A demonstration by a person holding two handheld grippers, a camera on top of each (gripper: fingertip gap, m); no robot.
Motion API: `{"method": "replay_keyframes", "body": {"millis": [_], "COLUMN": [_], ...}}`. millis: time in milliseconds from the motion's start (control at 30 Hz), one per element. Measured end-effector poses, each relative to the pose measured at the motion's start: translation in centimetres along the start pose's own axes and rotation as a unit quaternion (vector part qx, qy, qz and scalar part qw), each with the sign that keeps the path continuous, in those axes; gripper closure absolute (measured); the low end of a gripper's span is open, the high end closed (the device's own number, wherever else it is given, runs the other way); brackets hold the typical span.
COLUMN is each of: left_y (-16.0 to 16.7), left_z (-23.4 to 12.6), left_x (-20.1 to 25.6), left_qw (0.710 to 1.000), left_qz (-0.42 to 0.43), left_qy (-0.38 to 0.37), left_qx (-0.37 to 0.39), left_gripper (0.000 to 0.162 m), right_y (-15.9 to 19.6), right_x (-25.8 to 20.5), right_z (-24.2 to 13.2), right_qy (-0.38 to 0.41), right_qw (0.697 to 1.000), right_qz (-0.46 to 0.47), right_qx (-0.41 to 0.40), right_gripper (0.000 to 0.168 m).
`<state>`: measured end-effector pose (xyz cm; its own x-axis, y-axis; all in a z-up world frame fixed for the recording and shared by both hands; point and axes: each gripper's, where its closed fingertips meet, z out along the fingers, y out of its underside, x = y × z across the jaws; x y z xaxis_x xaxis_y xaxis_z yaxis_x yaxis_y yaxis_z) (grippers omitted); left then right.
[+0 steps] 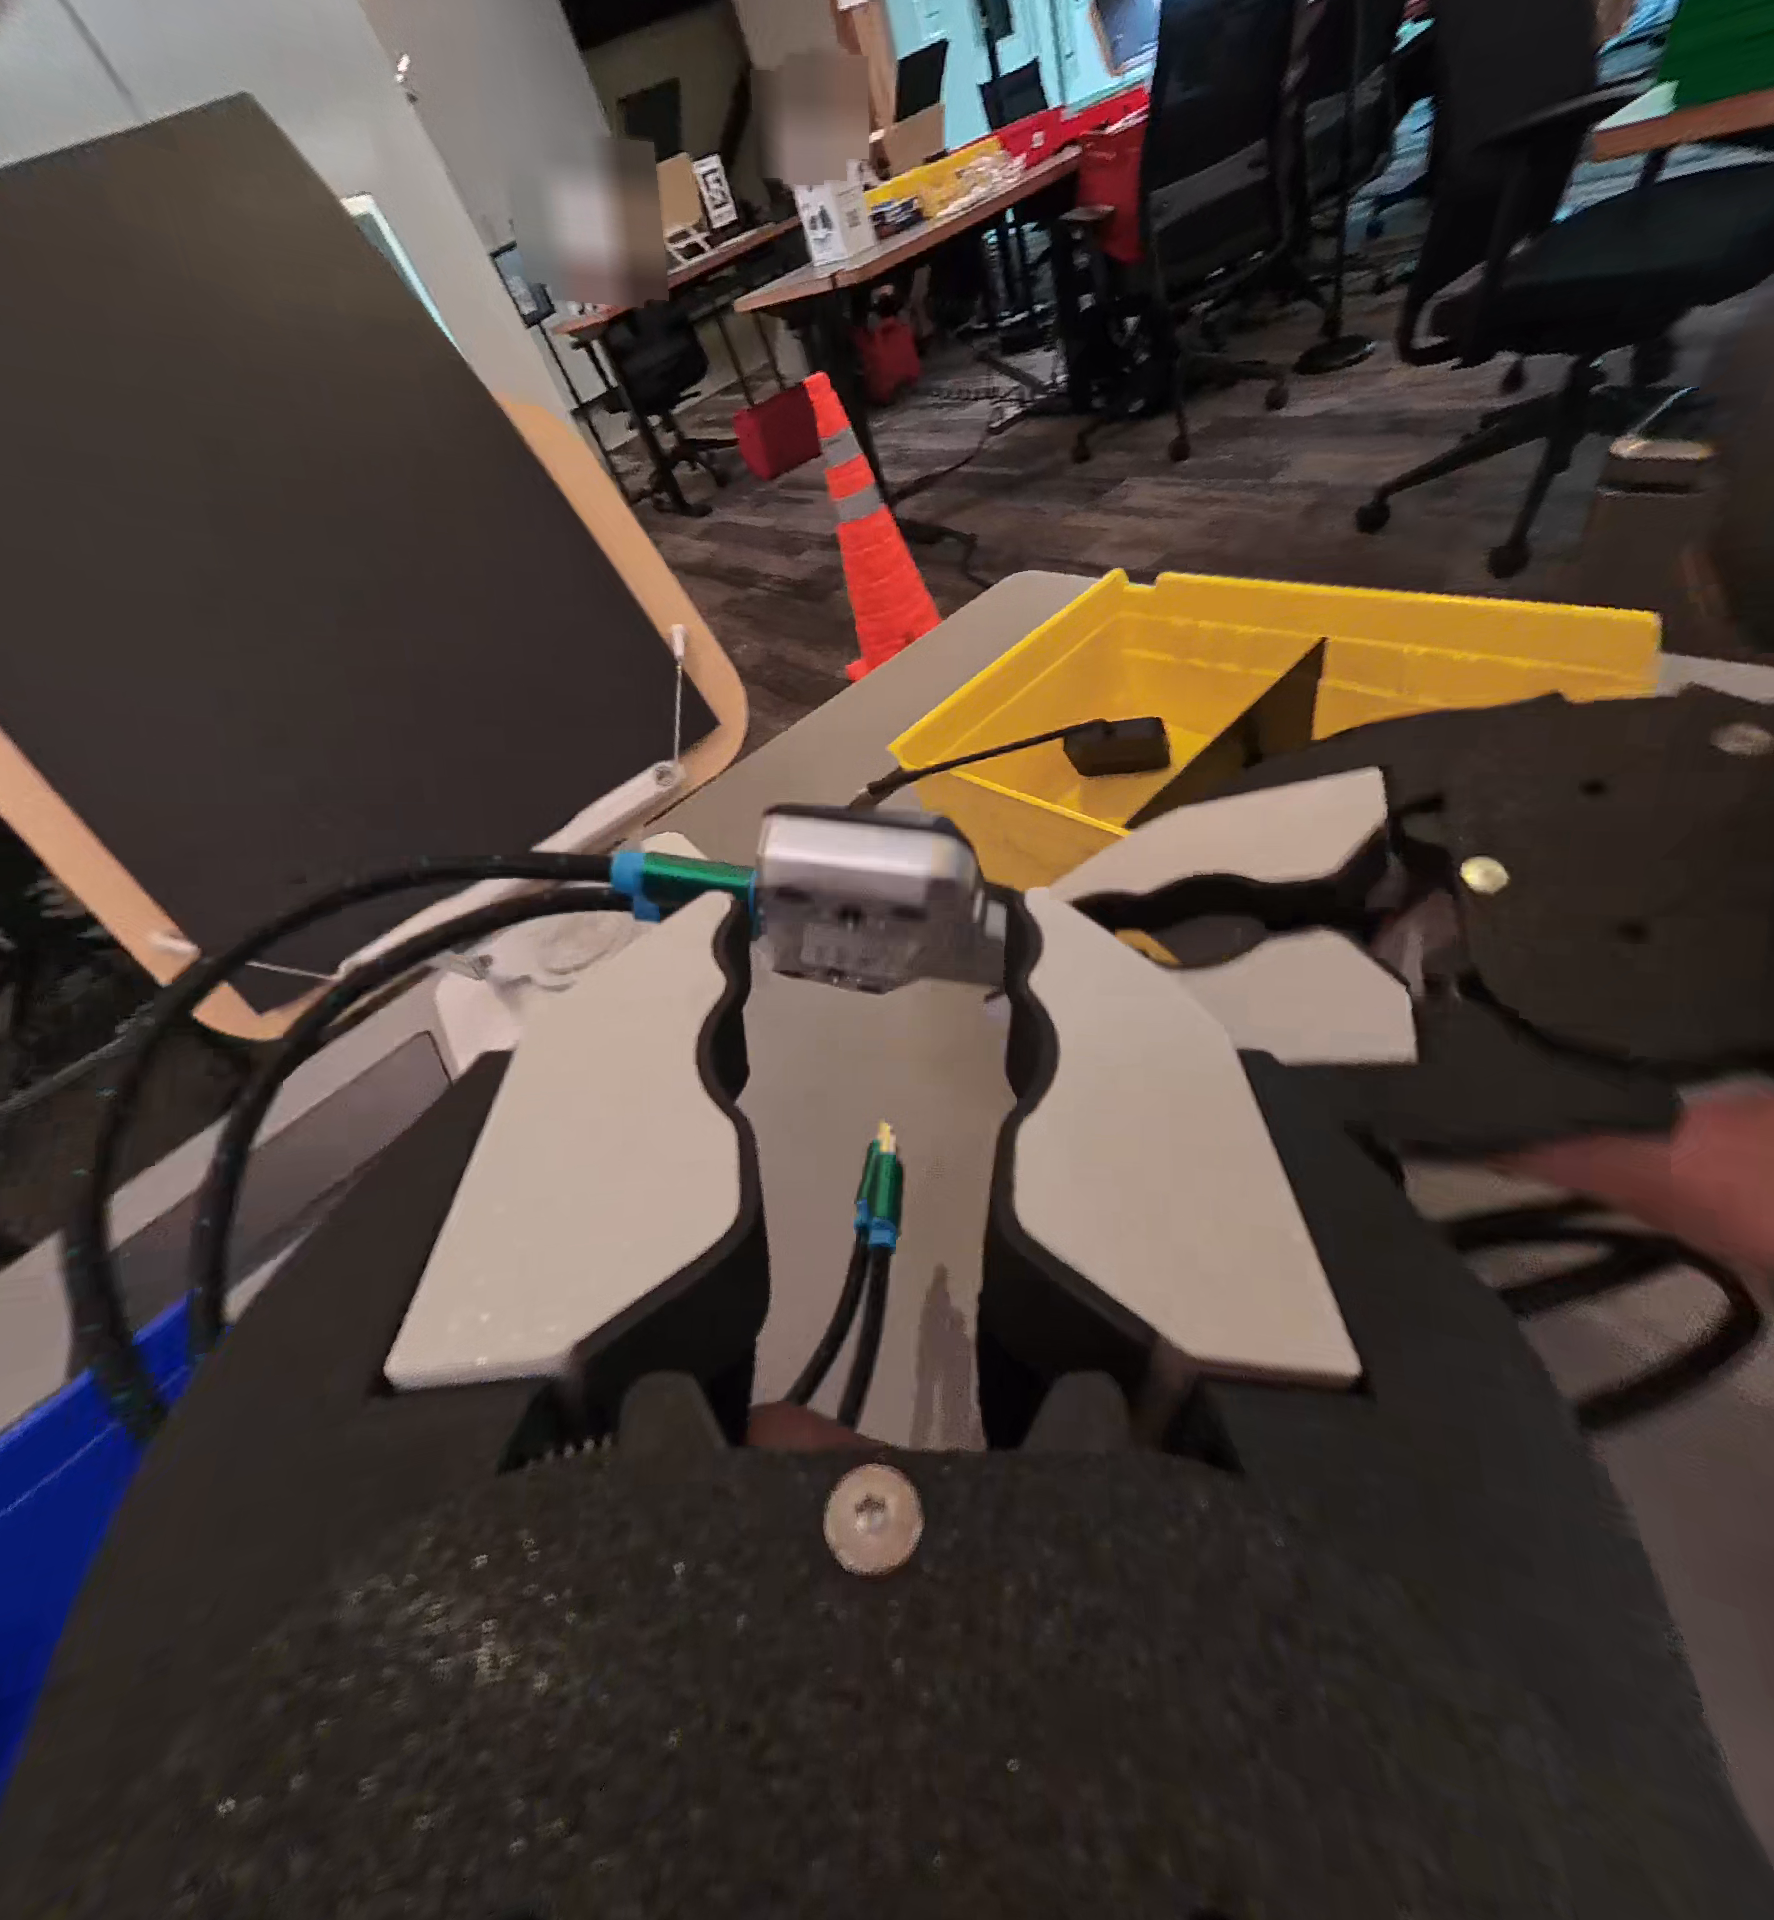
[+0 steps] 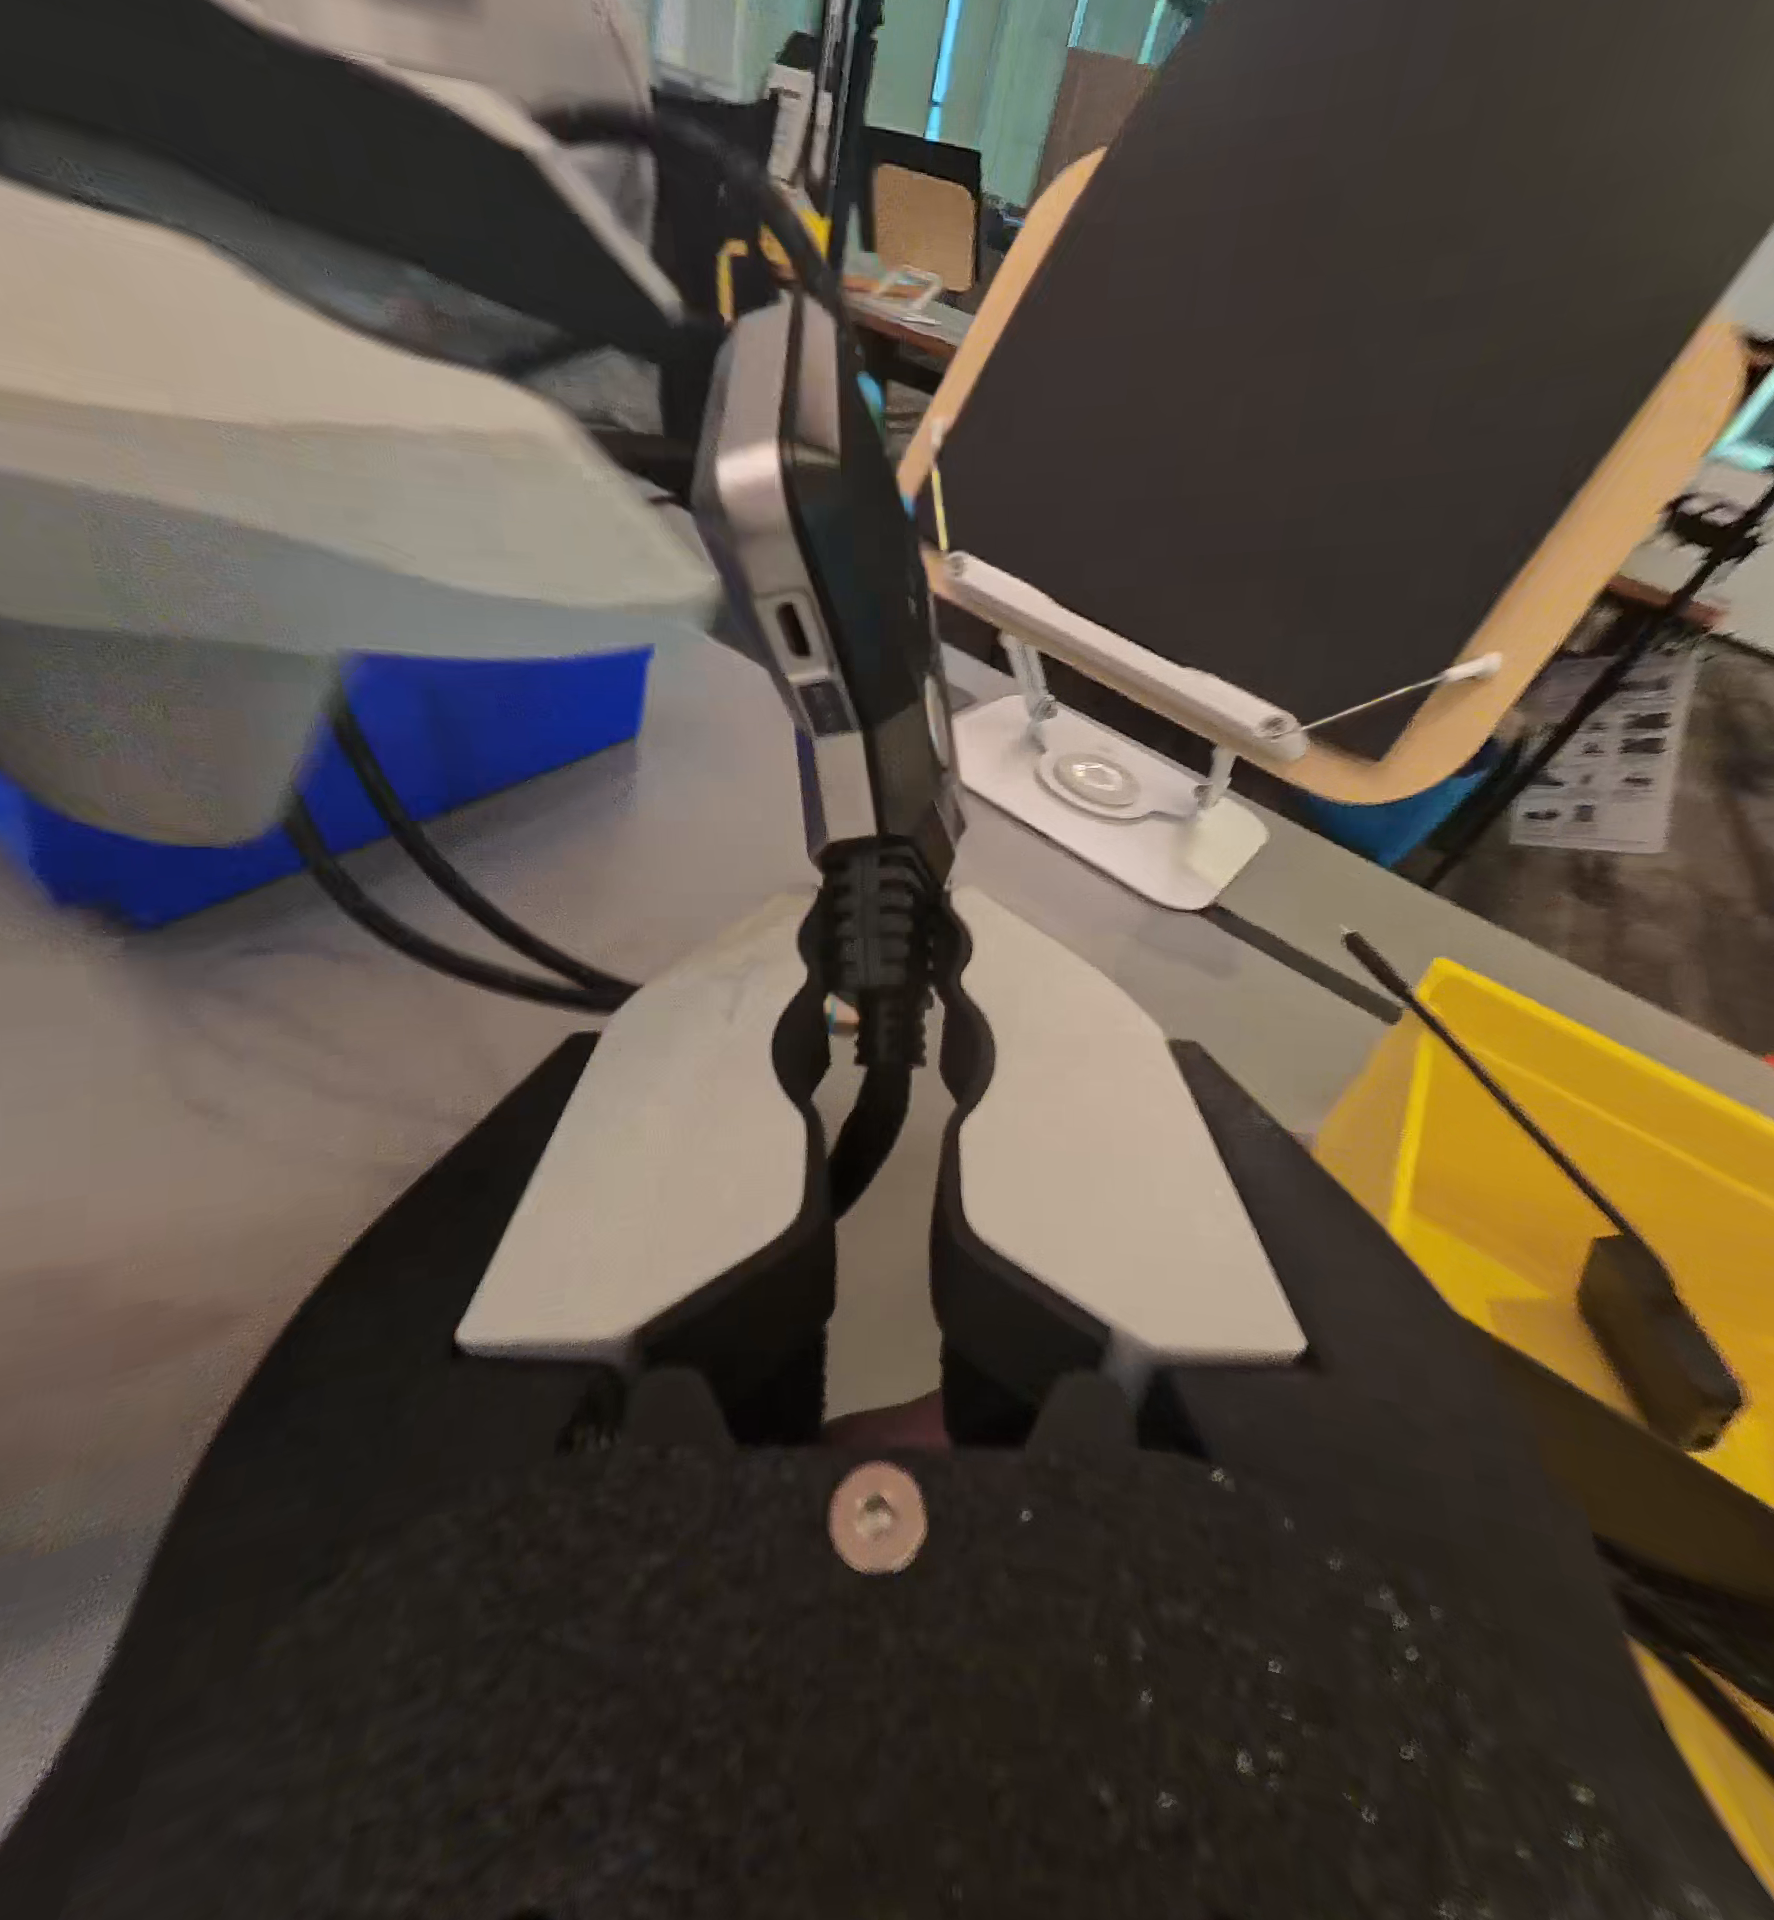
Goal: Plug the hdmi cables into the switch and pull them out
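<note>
Spanning left jaws' tips: switch [image 1: 867, 902]

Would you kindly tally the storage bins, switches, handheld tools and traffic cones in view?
Bins: 2, the yellow bin and the blue bin
Switch: 1, the silver switch, gripped by the left tool
Tools: 2, left tool and right tool, which is shut on the ribbed cable collar
Traffic cone: 1
Total: 6

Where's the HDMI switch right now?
The switch is held off the table between the left gripper's fingertips, mid-frame in the left wrist view, just left of the yellow bin; the right gripper clamps its ribbed cable end.
</note>
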<state>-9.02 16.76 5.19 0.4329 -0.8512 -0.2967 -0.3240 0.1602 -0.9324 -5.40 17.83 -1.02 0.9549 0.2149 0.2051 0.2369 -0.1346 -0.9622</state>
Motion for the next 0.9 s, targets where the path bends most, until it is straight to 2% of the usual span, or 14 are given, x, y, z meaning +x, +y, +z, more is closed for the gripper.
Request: {"method": "replay_keyframes", "body": {"millis": [100, 233, 333, 400, 467, 500, 567, 600, 800, 900], "left_y": [1.0, 1.9, 3.1, 4.1, 5.8, 6.7, 8.6, 9.3, 10.5, 10.8], "left_z": [-3.6, -9.3, -10.8, -11.2, -11.3, -11.3, -11.2, -11.3, -10.2, -9.5], "left_x": [-1.0, -6.3, -9.3, -9.3, -8.7, -8.5, -9.1, -9.5, -8.3, -8.7], "left_qw": [0.998, 0.991, 0.985, 0.98, 0.975, 0.974, 0.976, 0.977, 0.979, 0.978], "left_qz": [-0.046, -0.132, -0.169, -0.174, -0.156, -0.139, -0.104, -0.096, -0.124, -0.137], "left_qy": [0.03, 0.009, 0.031, 0.069, 0.097, 0.101, 0.074, 0.06, 0.023, -0.024], "left_qx": [0.01, 0.012, -0.03, -0.074, -0.125, -0.145, -0.175, -0.183, -0.159, -0.155], "left_gripper": [0.114, 0.112, 0.104, 0.097, 0.098, 0.108, 0.144, 0.157, 0.158, 0.159], "right_y": [0.8, 0.5, -1.2, -1.7, -1.8, -1.8, -1.3, -1.0, 2.7, 3.7], "right_x": [0.1, 0.0, -1.8, -3.3, -4.7, -5.5, -7.0, -7.4, -6.4, -6.6], "right_z": [0.4, 0.2, -0.7, -0.5, 0.0, 0.2, 0.9, 1.4, 7.0, 7.8], "right_qy": [-0.029, -0.083, -0.132, -0.137, -0.14, -0.148, -0.167, -0.171, -0.126, -0.113], "right_qw": [0.999, 0.994, 0.984, 0.978, 0.97, 0.963, 0.951, 0.947, 0.944, 0.933], "right_qz": [0.023, 0.056, -0.027, -0.099, -0.158, -0.185, -0.228, -0.244, -0.306, -0.341], "right_qx": [0.003, 0.049, 0.118, 0.123, 0.124, 0.127, 0.124, 0.119, 0.006, -0.018], "right_gripper": [0.152, 0.152, 0.152, 0.152, 0.152, 0.152, 0.152, 0.152, 0.153, 0.141]}}
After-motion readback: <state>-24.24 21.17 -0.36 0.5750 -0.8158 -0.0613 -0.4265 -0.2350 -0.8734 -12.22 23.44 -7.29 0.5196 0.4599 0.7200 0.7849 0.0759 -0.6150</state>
